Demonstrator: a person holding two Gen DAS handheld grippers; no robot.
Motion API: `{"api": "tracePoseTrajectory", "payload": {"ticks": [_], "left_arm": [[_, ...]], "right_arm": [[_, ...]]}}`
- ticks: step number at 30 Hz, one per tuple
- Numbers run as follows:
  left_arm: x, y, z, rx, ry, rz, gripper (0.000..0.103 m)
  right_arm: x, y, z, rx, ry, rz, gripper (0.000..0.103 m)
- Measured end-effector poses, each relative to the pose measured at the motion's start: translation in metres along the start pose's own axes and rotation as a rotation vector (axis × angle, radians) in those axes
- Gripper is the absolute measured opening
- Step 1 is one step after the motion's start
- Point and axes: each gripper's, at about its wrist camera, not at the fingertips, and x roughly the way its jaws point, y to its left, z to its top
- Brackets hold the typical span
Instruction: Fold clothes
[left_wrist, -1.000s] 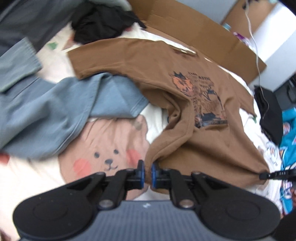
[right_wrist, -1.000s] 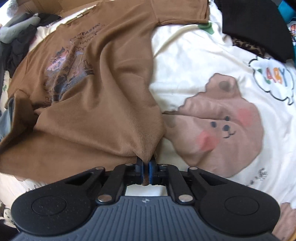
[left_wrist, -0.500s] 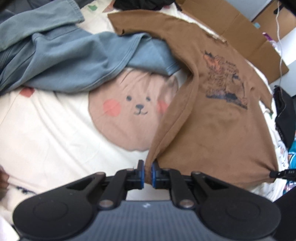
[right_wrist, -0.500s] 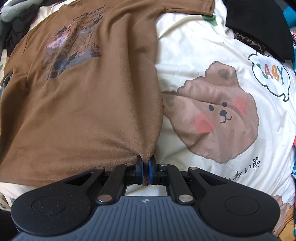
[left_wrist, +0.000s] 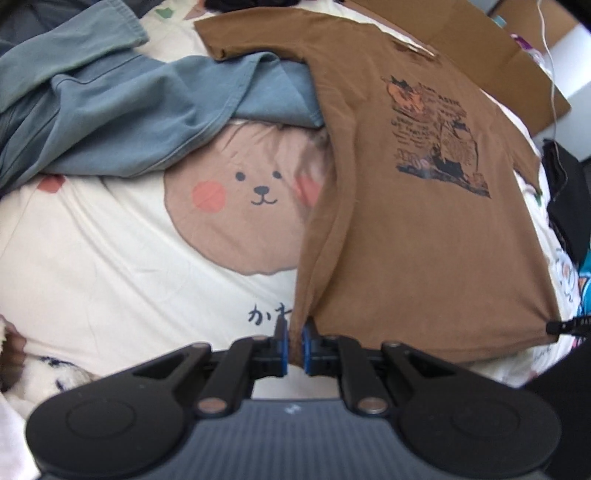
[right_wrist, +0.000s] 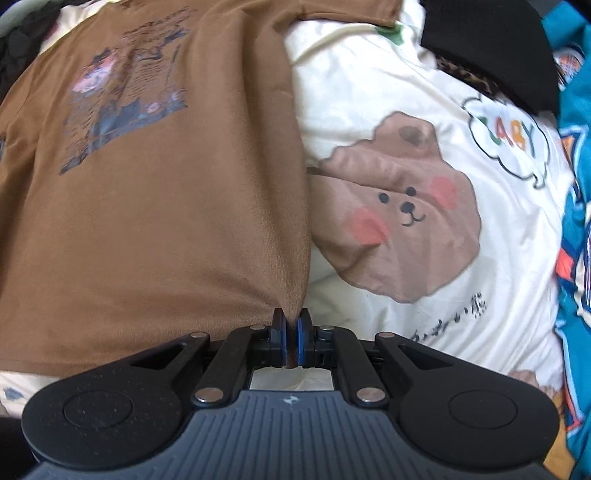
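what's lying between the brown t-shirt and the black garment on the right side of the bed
In the right wrist view, only bare bedsheet separates the brown t-shirt from the black garment, part of it printed with a green shape.

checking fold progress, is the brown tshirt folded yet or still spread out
Spread out: the brown t-shirt lies flat, print up, each gripper pinching a hem corner.

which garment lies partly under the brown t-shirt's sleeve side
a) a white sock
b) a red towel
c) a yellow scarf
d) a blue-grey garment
d: in the left wrist view the blue-grey garment runs in under the edge of the brown t-shirt near its sleeve; nothing red, white or yellow lies there.
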Motion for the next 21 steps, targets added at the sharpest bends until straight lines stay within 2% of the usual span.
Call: {"api": "tracePoseTrajectory", "payload": {"ticks": [1, 4, 7, 9, 11, 15, 21], "left_arm": [[0.001, -0.001, 0.000, 0.011, 0.004, 0.008, 0.008], [0.009, 0.005, 0.002, 0.008, 0.000, 0.040, 0.008], [0.013, 0.015, 0.007, -0.041, -0.021, 0.062, 0.008], [0.012, 0.020, 0.014, -0.062, -0.042, 0.072, 0.008], [0.010, 0.023, 0.024, -0.078, -0.067, 0.081, 0.008], [0.007, 0.025, 0.047, -0.080, -0.105, 0.087, 0.008], [0.007, 0.017, 0.076, -0.053, -0.118, 0.101, 0.008]], "right_arm": [[0.001, -0.001, 0.000, 0.011, -0.002, 0.007, 0.003], [0.004, -0.008, 0.002, 0.058, -0.055, 0.112, 0.008], [0.004, -0.025, 0.005, 0.166, -0.102, 0.202, 0.033], [0.002, -0.037, 0.005, 0.218, -0.147, 0.237, 0.038], [0.007, -0.050, 0.007, 0.266, -0.163, 0.227, 0.038], [0.029, -0.070, 0.010, 0.337, -0.120, 0.124, 0.038], [0.063, -0.057, 0.009, 0.273, -0.043, 0.065, 0.038]]}}
